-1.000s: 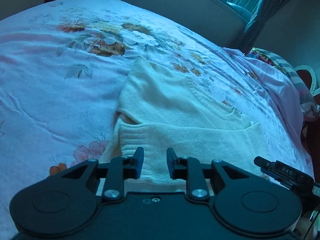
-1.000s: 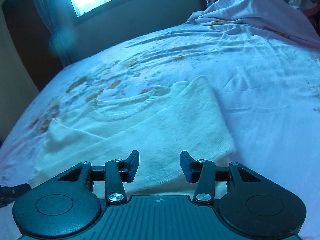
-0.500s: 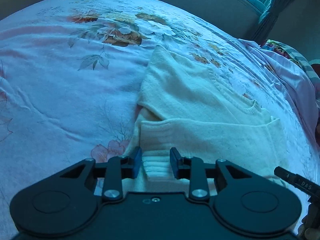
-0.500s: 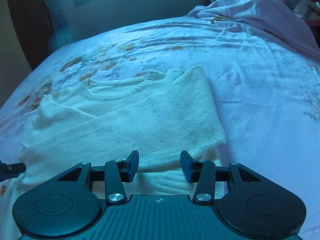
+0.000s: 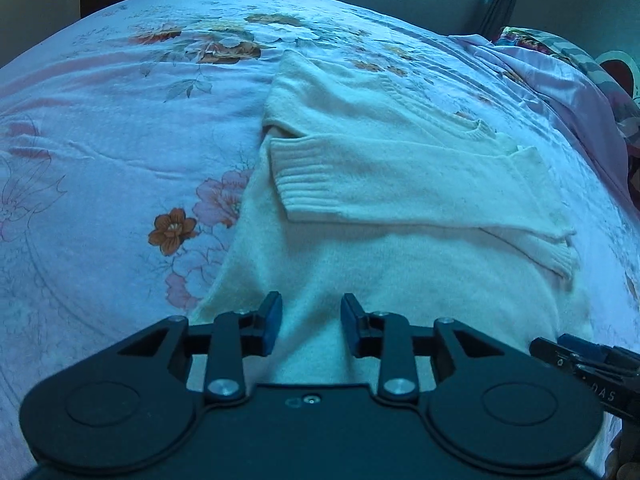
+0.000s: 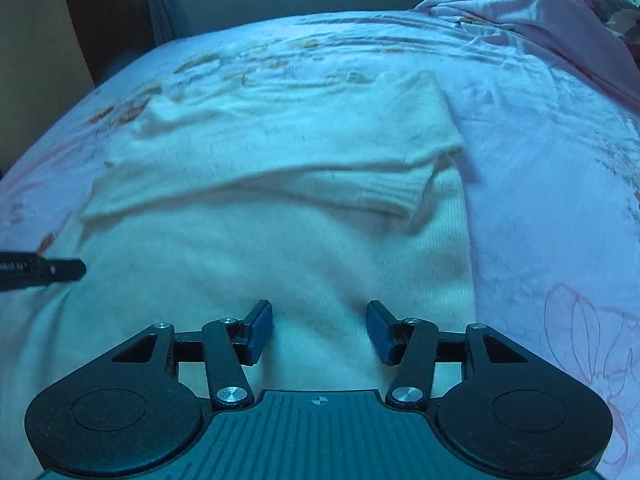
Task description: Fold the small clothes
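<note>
Left tongs [image 5: 311,322] slightly parted, right tongs [image 6: 319,330] opening wider, both empty over sweater [image 5: 400,184]

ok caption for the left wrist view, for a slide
Left gripper open above the lower body of a cream sweater, sleeves folded across, on a floral bedsheet.

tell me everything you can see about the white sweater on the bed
The white sweater is a soft, fuzzy knit with a ribbed round collar and ribbed cuffs. It lies flat on the floral bedsheet, collar toward the far side, both sleeves folded across the chest, one cuff lying on top. The lower body is still spread out unfolded. The left hand-held gripper and right hand-held gripper hover open over its near part, not pinching it.
</note>
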Tool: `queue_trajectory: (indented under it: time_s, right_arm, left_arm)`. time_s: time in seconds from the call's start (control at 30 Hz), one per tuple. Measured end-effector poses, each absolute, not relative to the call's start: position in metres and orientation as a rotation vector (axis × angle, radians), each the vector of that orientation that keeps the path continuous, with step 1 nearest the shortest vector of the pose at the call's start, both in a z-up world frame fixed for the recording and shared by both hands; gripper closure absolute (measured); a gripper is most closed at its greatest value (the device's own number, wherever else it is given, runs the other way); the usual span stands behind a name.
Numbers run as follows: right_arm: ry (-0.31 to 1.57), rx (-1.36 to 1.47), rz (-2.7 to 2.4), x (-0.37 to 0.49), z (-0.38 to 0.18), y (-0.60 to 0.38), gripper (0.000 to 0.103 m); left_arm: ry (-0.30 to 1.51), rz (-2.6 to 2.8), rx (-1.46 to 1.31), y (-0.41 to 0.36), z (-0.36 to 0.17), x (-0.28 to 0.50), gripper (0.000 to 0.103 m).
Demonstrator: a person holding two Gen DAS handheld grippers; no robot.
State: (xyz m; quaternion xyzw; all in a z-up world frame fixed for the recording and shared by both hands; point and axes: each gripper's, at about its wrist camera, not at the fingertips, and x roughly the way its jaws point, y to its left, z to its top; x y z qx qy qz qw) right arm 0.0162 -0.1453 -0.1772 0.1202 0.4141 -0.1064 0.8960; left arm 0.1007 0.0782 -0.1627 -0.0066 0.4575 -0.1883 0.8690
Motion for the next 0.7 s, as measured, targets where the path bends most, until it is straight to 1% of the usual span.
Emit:
queue_trajectory:
  time_s: [0.17,0.23,0.33,0.43,0.7]
  right_arm:
    - [0.804,0.277,-0.21,-0.027,-0.16,-0.137,0.05]
    - [0.854,0.236,-0.193,-0.042,-0.168,-0.125,0.05]
    - [0.839,0.166,-0.195,-0.062,-0.175,-0.11,0.048]
    - [0.835,0.196,-0.212,-0.072,-0.174,-0.105,0.045]
    - [0.824,0.185,-0.216,-0.098,-0.177,-0.093,0.027]
  left_arm:
    - [0.962,-0.414,0.013,0.084,-0.157,0.076,0.072]
    - [0.954,-0.422,0.026,0.089,-0.157,0.062,0.072]
    - [0.966,-0.432,0.021,0.098,-0.159,0.044,0.072]
    - [0.96,-0.419,0.037,0.102,-0.158,0.027,0.072]
    - [0.946,-0.4,0.054,0.108,-0.156,0.002,0.072]
